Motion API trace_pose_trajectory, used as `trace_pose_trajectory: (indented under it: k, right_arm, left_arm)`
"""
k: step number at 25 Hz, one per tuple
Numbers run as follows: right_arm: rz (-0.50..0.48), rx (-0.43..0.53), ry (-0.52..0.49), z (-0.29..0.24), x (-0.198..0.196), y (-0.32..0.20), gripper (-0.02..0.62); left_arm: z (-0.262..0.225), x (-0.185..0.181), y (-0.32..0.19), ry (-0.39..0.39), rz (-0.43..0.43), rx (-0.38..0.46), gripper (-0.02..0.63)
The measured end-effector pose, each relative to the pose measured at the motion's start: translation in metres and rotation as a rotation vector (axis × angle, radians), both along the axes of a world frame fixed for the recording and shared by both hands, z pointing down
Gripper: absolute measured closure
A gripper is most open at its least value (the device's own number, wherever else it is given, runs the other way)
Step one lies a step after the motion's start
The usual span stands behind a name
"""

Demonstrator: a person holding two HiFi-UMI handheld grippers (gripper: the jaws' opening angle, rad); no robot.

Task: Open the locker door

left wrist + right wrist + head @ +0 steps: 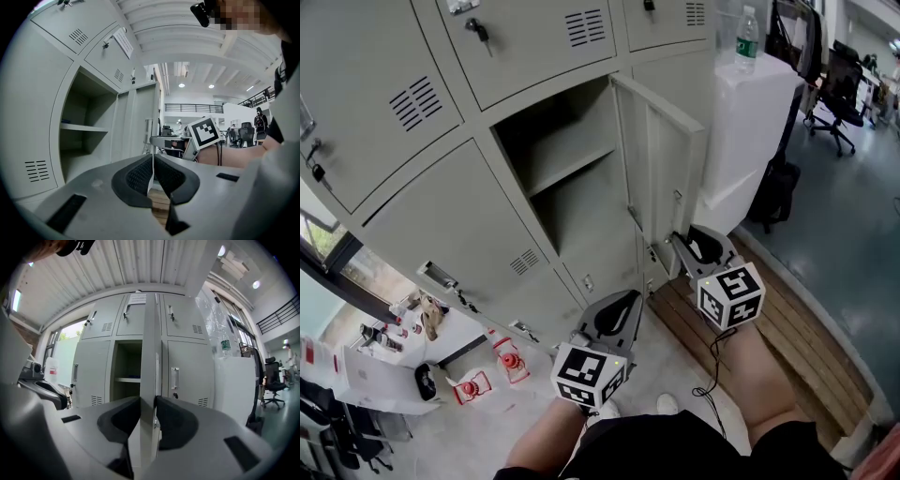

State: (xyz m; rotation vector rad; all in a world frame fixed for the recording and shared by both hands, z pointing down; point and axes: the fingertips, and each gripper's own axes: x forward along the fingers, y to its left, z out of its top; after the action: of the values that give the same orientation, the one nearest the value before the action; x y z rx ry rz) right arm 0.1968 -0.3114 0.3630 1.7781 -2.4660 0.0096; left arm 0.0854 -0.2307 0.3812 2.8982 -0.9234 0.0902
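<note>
The grey locker door [661,169] stands swung out, edge-on towards me, with its open compartment [572,178] and a shelf behind it. My right gripper [680,242] is at the door's lower free edge. In the right gripper view the door [150,357] runs as a thin upright strip between the pads, and the right gripper [149,416] is shut on that edge. My left gripper [633,298] hangs lower, in front of the bottom lockers and touching nothing. In the left gripper view the left gripper [152,176] is shut with nothing in it.
A white cabinet [748,103] with a water bottle [748,39] on top stands right of the open door. A wooden pallet [787,319] lies under my right arm. Red items [511,361] sit on the floor at the left. An office chair [839,94] is far right.
</note>
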Motion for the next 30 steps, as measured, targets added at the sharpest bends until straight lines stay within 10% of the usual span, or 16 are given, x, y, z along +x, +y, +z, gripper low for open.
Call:
trace_pose_trajectory:
  k: [30]
  right_arm:
    - [-0.008,-0.006,-0.03,0.0,0.085,-0.014,0.454]
  left_arm:
    - [0.007,0.034,0.025,-0.014,-0.194,-0.007,0.583]
